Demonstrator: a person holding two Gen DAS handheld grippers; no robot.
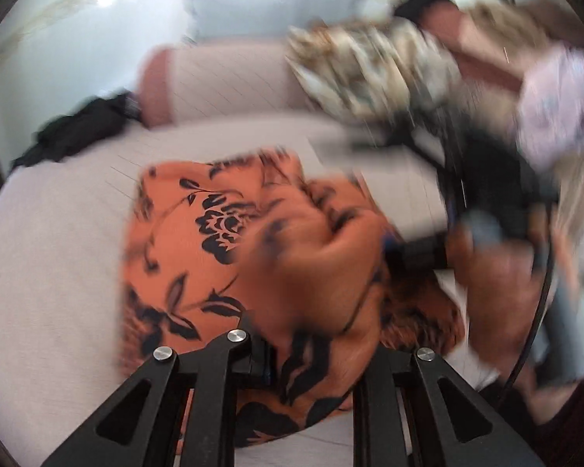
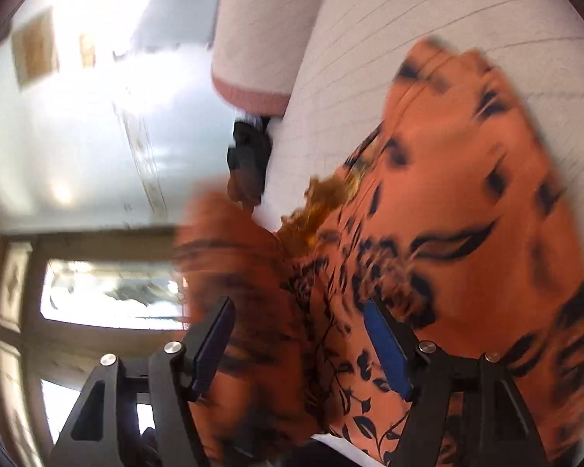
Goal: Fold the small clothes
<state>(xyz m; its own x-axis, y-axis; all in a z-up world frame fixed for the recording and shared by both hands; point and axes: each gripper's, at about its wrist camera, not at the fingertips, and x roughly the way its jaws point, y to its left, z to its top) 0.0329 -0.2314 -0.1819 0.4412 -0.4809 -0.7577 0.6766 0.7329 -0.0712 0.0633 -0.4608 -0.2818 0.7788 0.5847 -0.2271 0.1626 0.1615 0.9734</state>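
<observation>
Item: orange floral garment (image 1: 198,241), your task piece, lying bunched on the pale quilted sofa seat (image 1: 50,257), which serves as the landmark here.

Left of the garment: a black cloth (image 1: 70,132) heaped at the seat's far edge, beside the pink-trimmed bolster (image 1: 214,81).

Centre, left wrist view: your left gripper (image 1: 315,354) sits low over the garment's near edge with fabric mounded between its fingers. The tips are buried in cloth, so you cannot tell whether it grips or merely rests there.

Right of the garment: a pile of patterned and lilac clothes (image 1: 389,70) near the seat's back, and your right hand (image 1: 498,272) on the other tool. All of this is blurred.

Right wrist view: your right gripper (image 2: 299,330) stands wide, blue pads (image 2: 385,346) exposed, orange cloth draped loosely between and over the fingers rather than pinched.

Step, as a judgement: early in a fold, gathering an edge. Next you likely need a firm pinch on one hem, then a pull to flatten the garment across the seat.

Containers: none visible; the clothes lie loose on the sofa.
</observation>
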